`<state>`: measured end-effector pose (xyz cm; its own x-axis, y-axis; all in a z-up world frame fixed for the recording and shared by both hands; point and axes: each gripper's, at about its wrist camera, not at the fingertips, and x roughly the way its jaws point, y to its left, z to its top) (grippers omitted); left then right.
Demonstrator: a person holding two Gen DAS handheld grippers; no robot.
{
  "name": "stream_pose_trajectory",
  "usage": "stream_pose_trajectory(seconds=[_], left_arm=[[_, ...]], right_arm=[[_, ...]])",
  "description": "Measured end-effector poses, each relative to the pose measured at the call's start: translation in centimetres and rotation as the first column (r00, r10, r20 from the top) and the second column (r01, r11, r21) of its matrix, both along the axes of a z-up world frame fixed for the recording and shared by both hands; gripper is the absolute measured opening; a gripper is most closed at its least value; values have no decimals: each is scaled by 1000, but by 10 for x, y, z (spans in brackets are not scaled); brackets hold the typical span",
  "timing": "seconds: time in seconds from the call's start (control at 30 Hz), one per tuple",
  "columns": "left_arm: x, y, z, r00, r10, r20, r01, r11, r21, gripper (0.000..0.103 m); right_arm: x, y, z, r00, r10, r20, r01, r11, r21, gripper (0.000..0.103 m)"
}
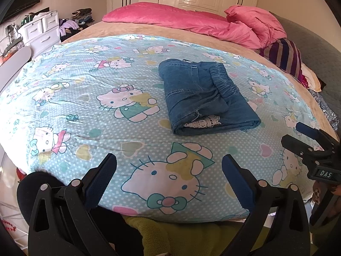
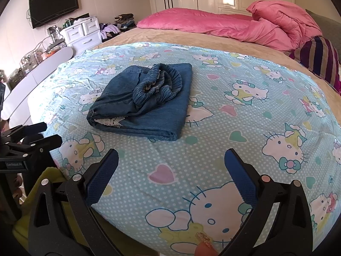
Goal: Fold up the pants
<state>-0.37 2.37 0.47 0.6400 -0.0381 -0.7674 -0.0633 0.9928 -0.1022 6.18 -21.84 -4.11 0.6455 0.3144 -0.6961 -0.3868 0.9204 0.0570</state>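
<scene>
pants (image 1: 204,93): blue denim, folded into a compact bundle, lying on the cartoon-cat sheet (image 1: 89,115) in the middle of the bed, well apart from both tongs
handling: soft, limp, fairly thick; layers likely to slide and spring open if lifted by one edge
elastic waistband (image 2: 158,85): bunched on top, loose, a poor grip
where to hold: the near folded edge, pinching all layers at once
left gripper (image 1: 169,170): jaws wide, empty
right gripper (image 2: 171,164): jaws wide, empty
pink duvet (image 1: 234,25): heaped at the far end
</scene>
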Motion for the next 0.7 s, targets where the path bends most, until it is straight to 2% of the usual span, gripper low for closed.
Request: stream_pose_trajectory(seconds=[0.7], left_arm=[[0,2,1,1000,1,3,-1,1000,-7,99]], right_arm=[[1,-5,0,1000,-21,2,21,1000,2,94]])
